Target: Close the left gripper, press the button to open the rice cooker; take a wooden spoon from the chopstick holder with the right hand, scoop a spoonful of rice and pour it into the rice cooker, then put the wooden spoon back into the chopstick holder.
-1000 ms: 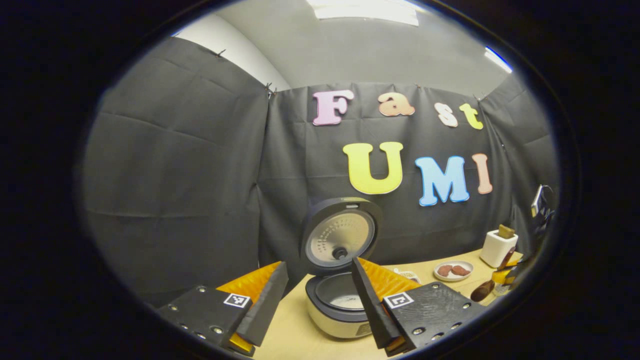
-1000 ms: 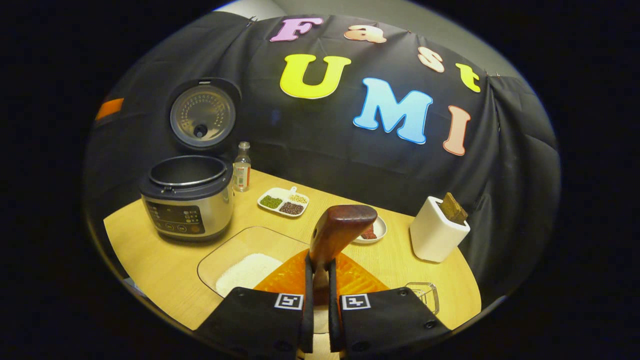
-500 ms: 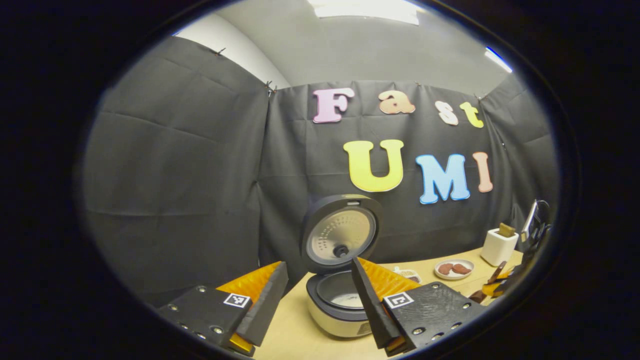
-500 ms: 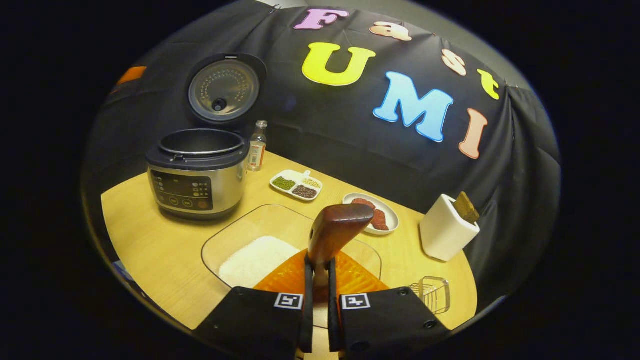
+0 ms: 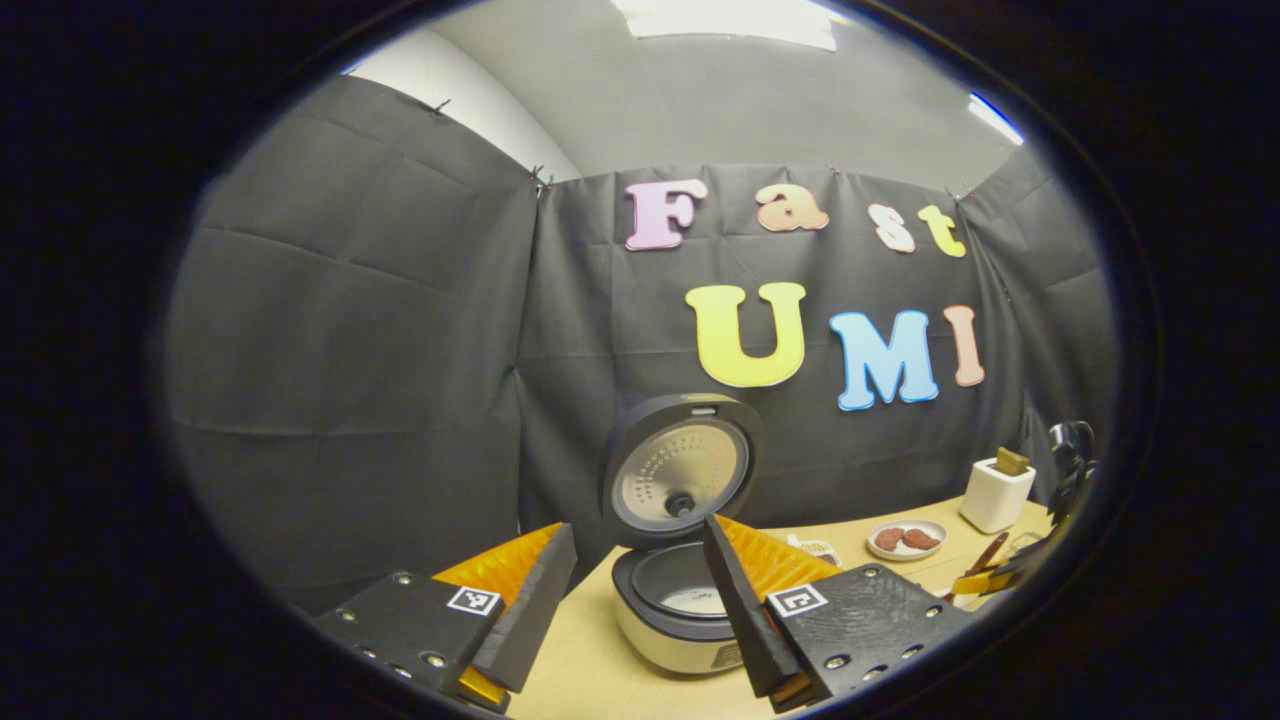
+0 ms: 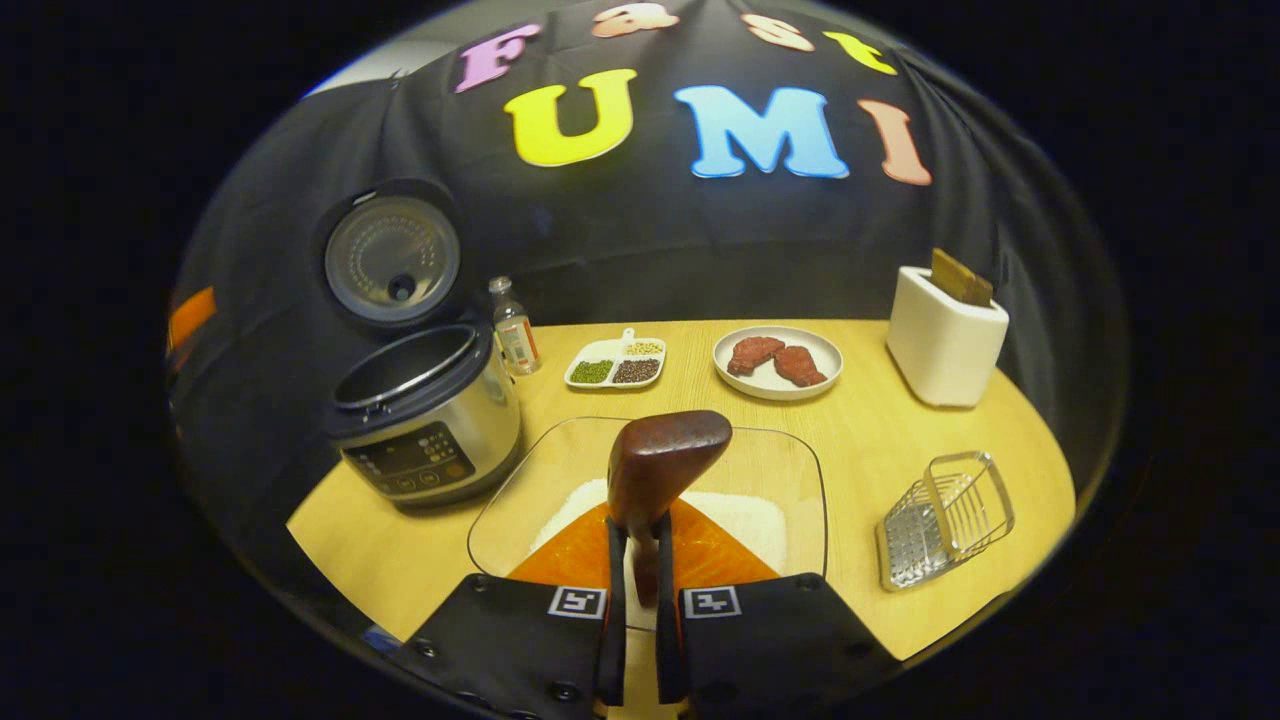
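Note:
The rice cooker [image 6: 425, 430] stands at the table's left with its lid [image 6: 392, 258] raised; it also sits low in the left gripper view [image 5: 680, 610]. My right gripper [image 6: 640, 530] is shut on the wooden spoon [image 6: 668, 460], whose dark bowl hangs above the glass dish [image 6: 800, 470] of white rice [image 6: 745, 515]. The white chopstick holder [image 6: 945, 335] stands at the back right with a wooden piece sticking out. My left gripper [image 5: 638, 528] hovers open in front of the cooker with nothing between its fingers. The spoon [image 5: 985, 555] appears at the far right of the left gripper view.
Along the back of the wooden table [image 6: 880, 430] are a small bottle [image 6: 513, 328], a divided dish of beans [image 6: 615, 362] and a plate of meat [image 6: 778, 362]. A wire rack [image 6: 945, 505] lies at the front right. Black cloth walls close the booth.
My right gripper has swung round with the spoon and now faces the rice dish squarely, the spoon over the rice. The left gripper has stayed put and open.

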`<state>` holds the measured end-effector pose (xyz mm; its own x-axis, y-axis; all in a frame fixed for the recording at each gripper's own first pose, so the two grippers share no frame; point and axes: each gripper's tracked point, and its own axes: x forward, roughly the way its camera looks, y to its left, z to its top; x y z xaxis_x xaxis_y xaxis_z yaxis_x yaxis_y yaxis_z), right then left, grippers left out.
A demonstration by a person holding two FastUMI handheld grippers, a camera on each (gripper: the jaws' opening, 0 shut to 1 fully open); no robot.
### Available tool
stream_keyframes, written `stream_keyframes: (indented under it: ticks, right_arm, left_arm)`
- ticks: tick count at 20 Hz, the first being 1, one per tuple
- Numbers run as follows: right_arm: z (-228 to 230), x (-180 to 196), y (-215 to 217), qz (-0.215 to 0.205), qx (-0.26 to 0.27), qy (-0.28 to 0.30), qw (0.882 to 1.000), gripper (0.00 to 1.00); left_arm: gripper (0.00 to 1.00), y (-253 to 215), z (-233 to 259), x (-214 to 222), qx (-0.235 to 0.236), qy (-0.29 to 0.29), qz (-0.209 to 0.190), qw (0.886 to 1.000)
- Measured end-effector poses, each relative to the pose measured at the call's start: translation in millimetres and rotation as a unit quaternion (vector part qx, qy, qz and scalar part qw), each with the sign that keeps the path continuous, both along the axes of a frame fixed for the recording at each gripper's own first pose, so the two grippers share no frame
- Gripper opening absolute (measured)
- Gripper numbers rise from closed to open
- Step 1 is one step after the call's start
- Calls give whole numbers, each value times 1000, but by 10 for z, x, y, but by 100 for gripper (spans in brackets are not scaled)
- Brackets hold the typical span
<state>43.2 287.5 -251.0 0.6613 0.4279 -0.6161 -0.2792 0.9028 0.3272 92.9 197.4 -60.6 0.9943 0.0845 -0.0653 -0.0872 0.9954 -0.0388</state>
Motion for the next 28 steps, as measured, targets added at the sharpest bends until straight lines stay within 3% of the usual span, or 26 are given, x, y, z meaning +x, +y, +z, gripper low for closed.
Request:
stream_keyframes:
  ticks: [4,5,6,11,12,15,19,25,28]
  right_arm:
    - [-35,67,-179,-72,95,68,991,14]
    - [-36,81,-223,-86,114,82,986,10]
    - [-53,80,-265,-100,134,94,982,10]
    - [63,146,-418,-148,218,125,957,14]
    - [90,164,-435,-152,230,128,953,14]
    - [267,231,-476,-163,266,132,941,10]
    - [518,378,-365,-169,315,134,924,14]
    - [788,549,21,-152,353,131,914,10]
    - [908,622,309,-131,359,131,915,13]
  left_arm:
    - [77,-34,69,-26,3,-4,0,1000]
    - [77,-47,89,-36,3,-5,0,1000]
    - [81,-64,113,-39,5,-6,0,1000]
    - [81,-74,232,-80,11,-14,3,1000]
    - [77,-73,268,-85,12,-15,4,1000]
    - [81,-88,257,-95,12,-17,6,1000]
    - [77,-39,222,-104,7,-16,10,1000]
    - [81,172,169,-77,8,-15,20,1000]
    - [81,338,153,-80,5,-14,31,999]
